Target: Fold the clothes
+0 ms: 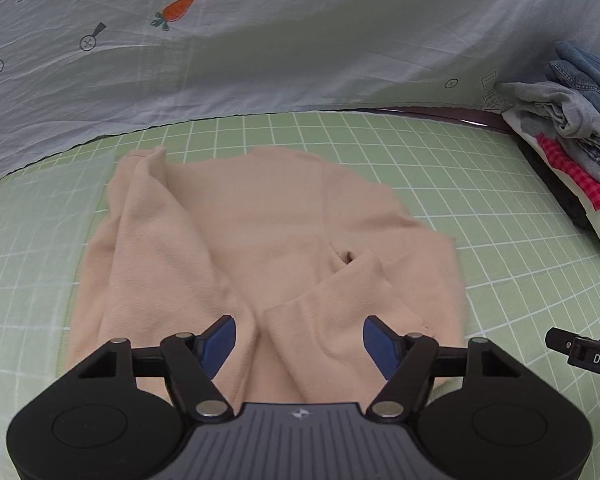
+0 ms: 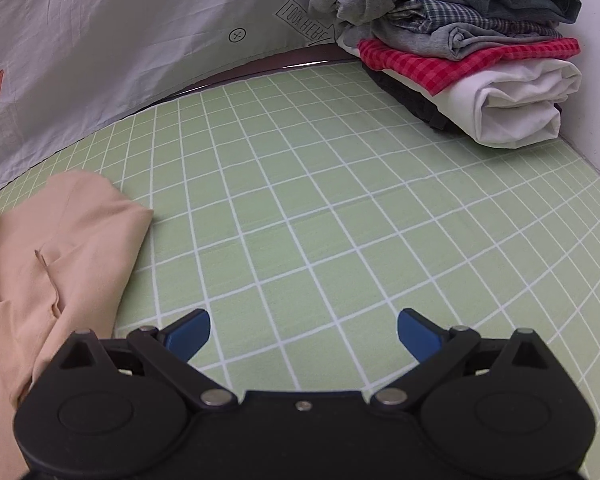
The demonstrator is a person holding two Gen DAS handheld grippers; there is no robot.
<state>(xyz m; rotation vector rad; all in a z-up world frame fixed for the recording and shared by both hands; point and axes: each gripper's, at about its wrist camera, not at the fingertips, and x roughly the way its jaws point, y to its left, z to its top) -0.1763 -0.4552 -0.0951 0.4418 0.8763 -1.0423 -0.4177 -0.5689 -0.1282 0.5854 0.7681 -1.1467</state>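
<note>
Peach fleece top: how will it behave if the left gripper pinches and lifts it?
The peach fleece top will probably drape limply: its sleeves already lie in soft folds. Its napped surface probably grips the fingers. Likely light, dragging across the green grid sheet.

A green grid-lined mat [image 2: 340, 208] covers the bench, whose dark edge [image 2: 260, 70] shows at the far side, and behind it hangs a creased pale sheet [image 1: 280, 40] printed with a carrot [image 1: 177, 9], small crossed circles and an arrow label, evenly lit.
</note>
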